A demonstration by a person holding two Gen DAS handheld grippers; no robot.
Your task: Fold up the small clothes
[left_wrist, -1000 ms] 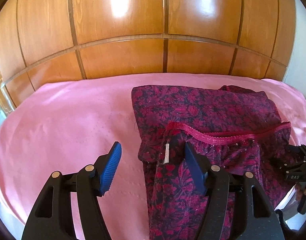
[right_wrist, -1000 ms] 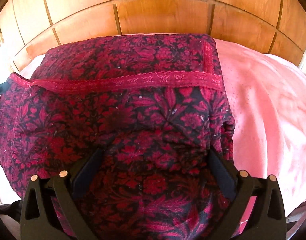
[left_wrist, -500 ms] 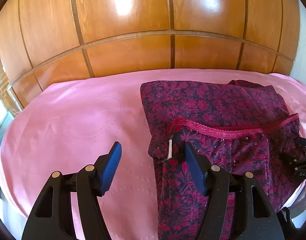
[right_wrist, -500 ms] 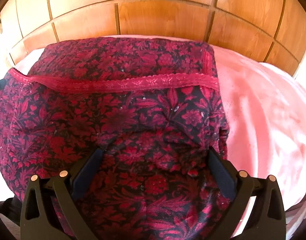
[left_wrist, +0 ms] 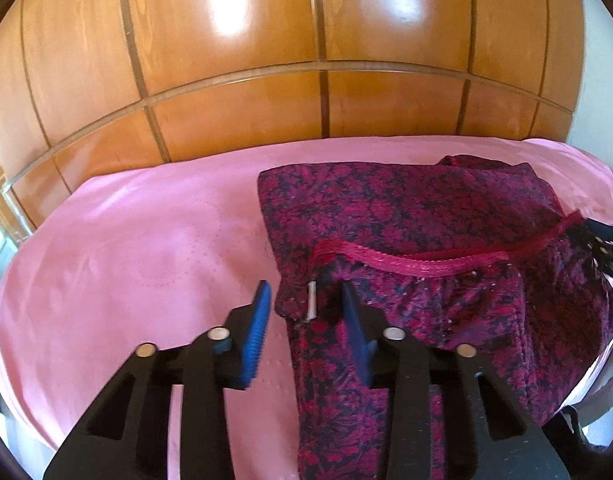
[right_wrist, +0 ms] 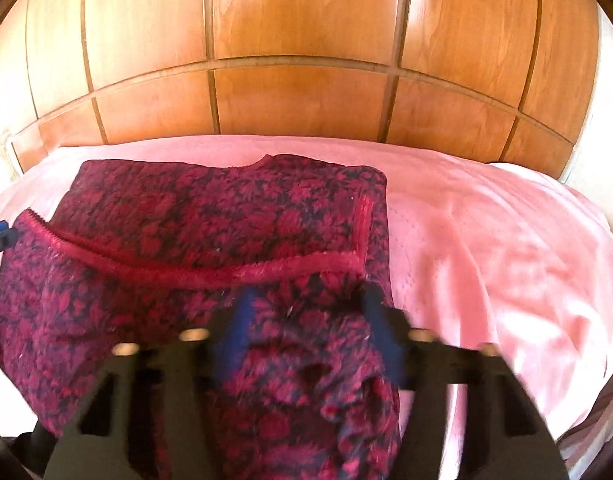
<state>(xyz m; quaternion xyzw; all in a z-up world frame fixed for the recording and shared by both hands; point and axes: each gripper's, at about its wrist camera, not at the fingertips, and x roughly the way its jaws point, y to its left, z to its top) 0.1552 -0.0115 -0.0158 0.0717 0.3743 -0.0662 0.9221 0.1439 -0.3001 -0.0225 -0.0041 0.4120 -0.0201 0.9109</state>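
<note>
Left wrist view: left tool [left_wrist: 306, 312] closing, garment [left_wrist: 406, 240] corner between its pads, pads not yet pressing; garment lies on pink bed [left_wrist: 146, 248].

Right wrist view, blurred: right tool [right_wrist: 306, 320] closing around bunched garment [right_wrist: 210, 216] edge; contact unclear.

Pink-sheeted bed [left_wrist: 146, 248] under floral garment [left_wrist: 406, 216]

Bright daylight glares off the wooden panels [left_wrist: 234, 12]; fisheye edges bend, right view motion-blurred.
</note>
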